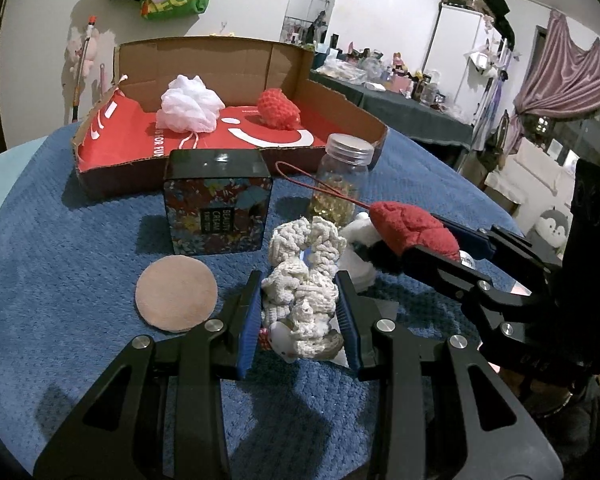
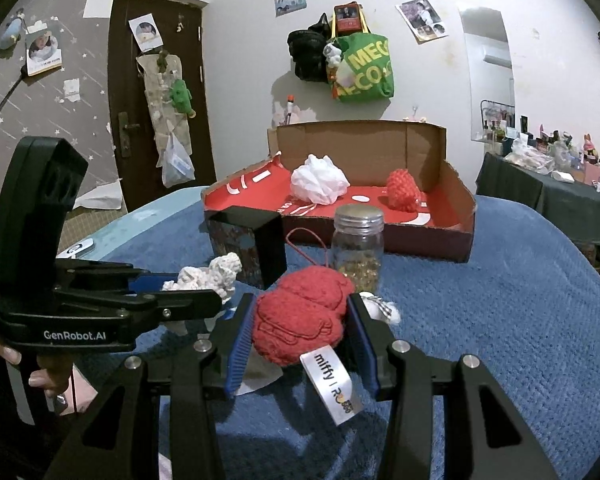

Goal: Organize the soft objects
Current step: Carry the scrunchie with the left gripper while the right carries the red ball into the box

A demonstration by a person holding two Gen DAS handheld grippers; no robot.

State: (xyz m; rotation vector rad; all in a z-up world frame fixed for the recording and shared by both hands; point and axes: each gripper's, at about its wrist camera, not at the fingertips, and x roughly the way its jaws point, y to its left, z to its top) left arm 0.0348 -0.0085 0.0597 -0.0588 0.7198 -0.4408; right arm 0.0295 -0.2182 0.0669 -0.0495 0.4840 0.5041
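Left wrist view: the left tool (image 1: 300, 312) clamps a white knitted piece (image 1: 300, 280); at three o'clock the right tool (image 1: 374, 254) grips a red plush (image 1: 416, 230). White pouf (image 1: 190, 106) and red ball (image 1: 279, 110) already sit in the box (image 1: 100, 184); a pink pad (image 1: 176, 294), unseen in the right view, remains.

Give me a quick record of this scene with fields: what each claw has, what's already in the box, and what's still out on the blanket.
left claw: shut on the white knitted scrunchie
right claw: shut on the red plush toy, its label hanging toward the camera
in the cardboard box: white mesh sponge, red knitted ball
out on the blue blanket: round pink pad, floral tin, glass jar
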